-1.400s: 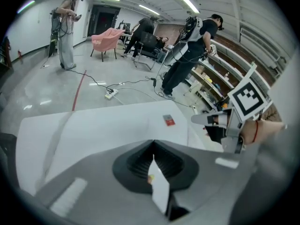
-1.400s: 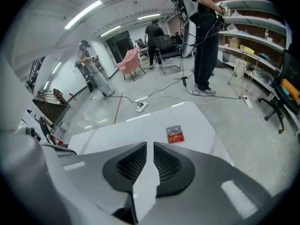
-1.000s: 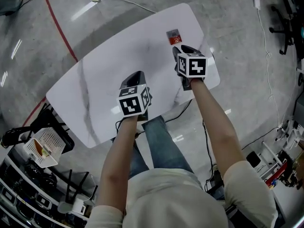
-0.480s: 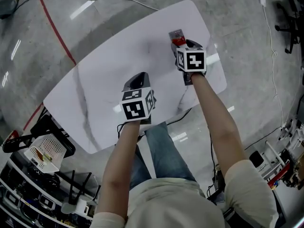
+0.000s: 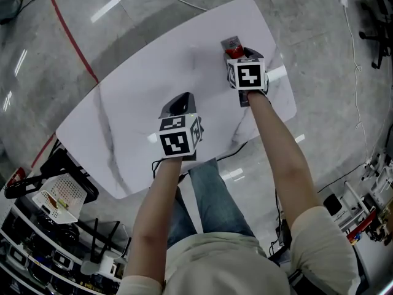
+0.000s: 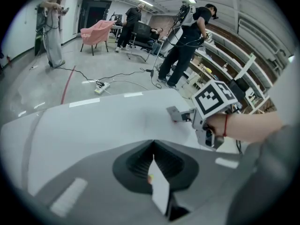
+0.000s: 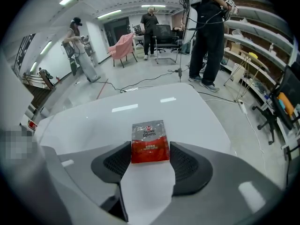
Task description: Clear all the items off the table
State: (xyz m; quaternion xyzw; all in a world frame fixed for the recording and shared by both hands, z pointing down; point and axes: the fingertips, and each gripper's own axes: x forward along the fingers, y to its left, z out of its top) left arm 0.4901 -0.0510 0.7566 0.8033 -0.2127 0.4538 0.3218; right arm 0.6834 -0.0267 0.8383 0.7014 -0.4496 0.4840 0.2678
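- The white table (image 5: 135,91) fills most of the head view. It's a rounded slab with faint grey veining, sitting at an angle on the concrete floor.
- Both arms reach out from the body over the table's near edge. The left forearm (image 5: 153,195) stays short and close in. The right forearm (image 5: 276,152) stretches further, towards the far right corner.
- The left gripper (image 6: 153,149) points steeply down over the middle of the table, jaws pressed together with nothing between them. Compared with a second ago it's in pretty much the same spot on the table.
- The right gripper (image 7: 150,153) also tips steeply down, with its marker cube (image 5: 247,75) facing up at the camera. Its jaws have just been opening and now stand spread on either side of the sachet. I can't see them squeezing it.
- The coffee sachet (image 7: 149,134), silver on top and red below, lies flat on the table near the far right corner, its red end between the right jaws. A second ago it lay clear beyond the gripper's tip; now the gripper is down over it and hides most of it in the head view.
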